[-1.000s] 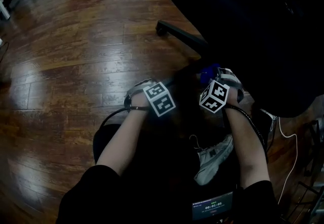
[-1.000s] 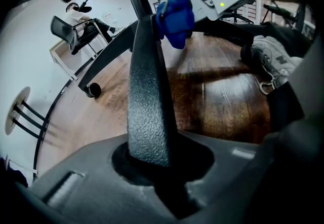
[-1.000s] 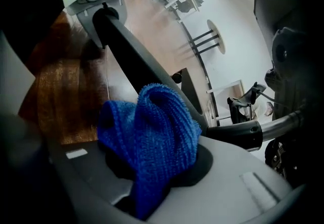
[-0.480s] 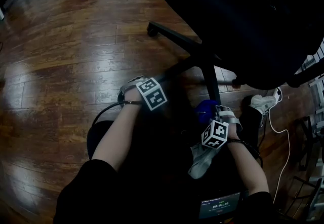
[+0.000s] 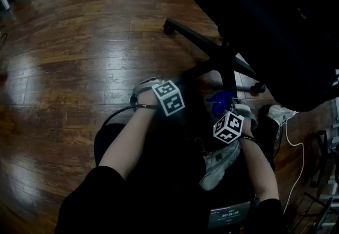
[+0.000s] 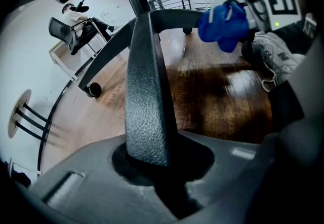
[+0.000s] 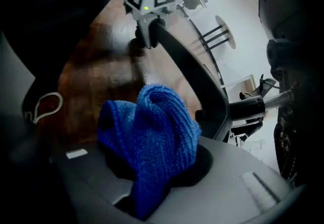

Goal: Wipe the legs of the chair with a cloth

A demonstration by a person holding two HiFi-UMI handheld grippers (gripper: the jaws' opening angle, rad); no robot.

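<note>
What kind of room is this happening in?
Probably an office or workroom: a black swivel chair on castors stands on a wood-plank floor, and another office chair sits by a white desk farther off.

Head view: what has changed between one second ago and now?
The right gripper, shut on the blue cloth, drew back toward the person, away from the chair hub. The left gripper stayed clamped on a chair leg.

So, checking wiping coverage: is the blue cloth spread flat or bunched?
Bunched: the blue cloth rises in folds from the right gripper, pinched between its jaws.
</note>
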